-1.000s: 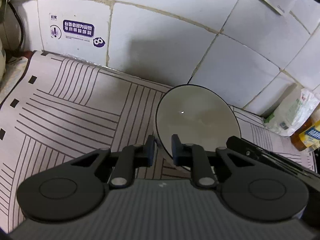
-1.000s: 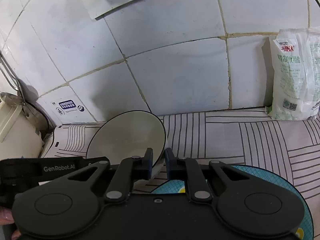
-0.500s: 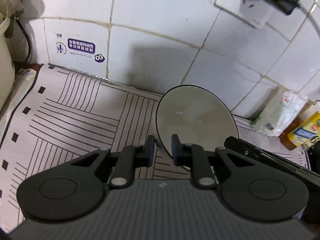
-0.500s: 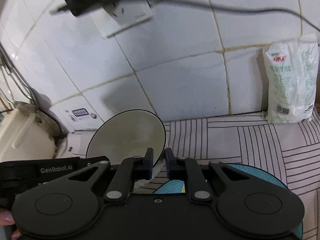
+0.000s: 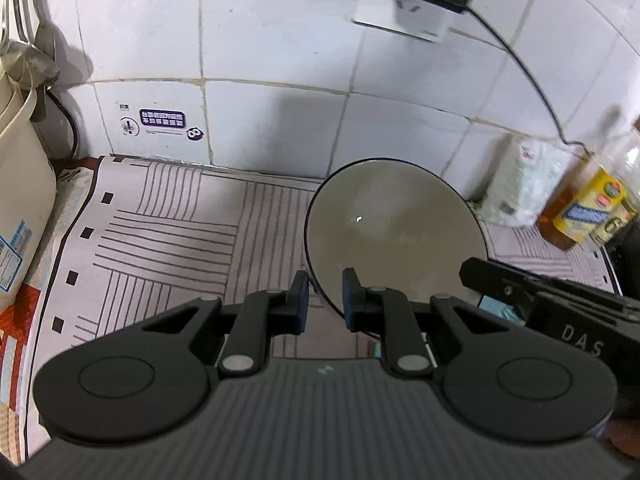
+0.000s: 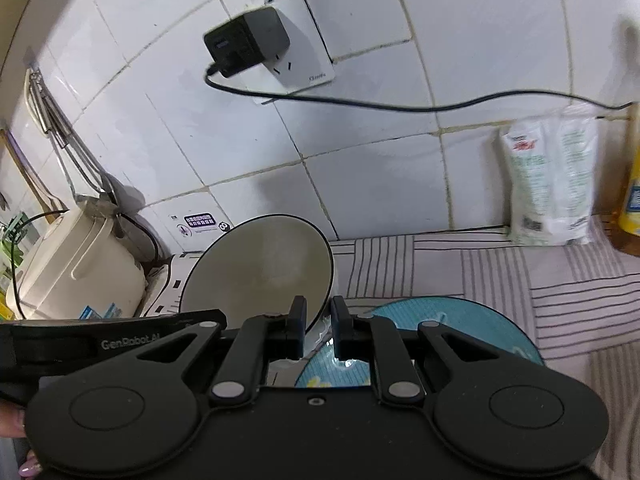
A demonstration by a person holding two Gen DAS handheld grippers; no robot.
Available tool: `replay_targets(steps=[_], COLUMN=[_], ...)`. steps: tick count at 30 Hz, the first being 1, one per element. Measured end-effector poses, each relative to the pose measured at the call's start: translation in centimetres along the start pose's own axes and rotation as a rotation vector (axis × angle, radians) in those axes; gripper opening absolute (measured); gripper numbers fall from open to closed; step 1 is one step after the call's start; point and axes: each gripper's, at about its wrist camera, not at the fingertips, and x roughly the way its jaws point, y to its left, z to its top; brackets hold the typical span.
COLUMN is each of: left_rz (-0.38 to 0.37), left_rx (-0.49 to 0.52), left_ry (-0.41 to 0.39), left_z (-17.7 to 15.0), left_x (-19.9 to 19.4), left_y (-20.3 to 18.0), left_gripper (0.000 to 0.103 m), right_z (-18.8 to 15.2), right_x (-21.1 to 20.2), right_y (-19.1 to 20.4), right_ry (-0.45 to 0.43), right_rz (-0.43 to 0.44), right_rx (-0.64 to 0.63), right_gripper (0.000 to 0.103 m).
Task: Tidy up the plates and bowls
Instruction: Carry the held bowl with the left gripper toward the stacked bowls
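- Left wrist cam: left gripper (image 5: 323, 295) clamped on near rim of the bowl (image 5: 394, 228), bowl tilted up off the striped mat (image 5: 168, 224).
- Right wrist cam: right gripper (image 6: 317, 322) pinching the opposite rim, same bowl (image 6: 260, 268).
- Both grippers on it, w/ the teal plate (image 6: 460, 320) lying flat on the mat just below.
- Rice cooker (image 6: 76, 264) off to the side by the tiled wall (image 6: 360, 184).

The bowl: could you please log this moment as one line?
bowl: tilted, off the mat | left tongs: shut on rim | right tongs: shut on rim | teal plate: below
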Motion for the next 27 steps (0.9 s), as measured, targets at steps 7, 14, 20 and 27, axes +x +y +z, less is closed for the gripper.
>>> replay_targets(steps=[7,14,20,27], left_rz=[-0.041,-0.103,-0.153,-0.227], left_rx=[0.041,0.095,0.13,0.198], left_ry=[0.002,0.002,0.031,0.065], left_z=[-0.5,-0.7,-1.4,-2.5], left_x=[-2.2,-4.1,-4.2,-3.8], left_y=[-2.4,-5.8,-9.6,-14.8], left_gripper=[0.015,0.015,0.015,0.015], right_z=[0.0,0.2,-0.3,-1.7], right_x=[-4.3,-9.1,-12.6,-16.5], right_y=[-0.3,-1.0,-3.0,-6.9], right_ry=[-0.032,-0.077,-0.116,-0.139], right_rz=[-0.023,-0.074,-0.12,-0.192], right_rx=[0.004,0.005,0.015,0.075], right_gripper=[0.016,0.016,0.016,0.016])
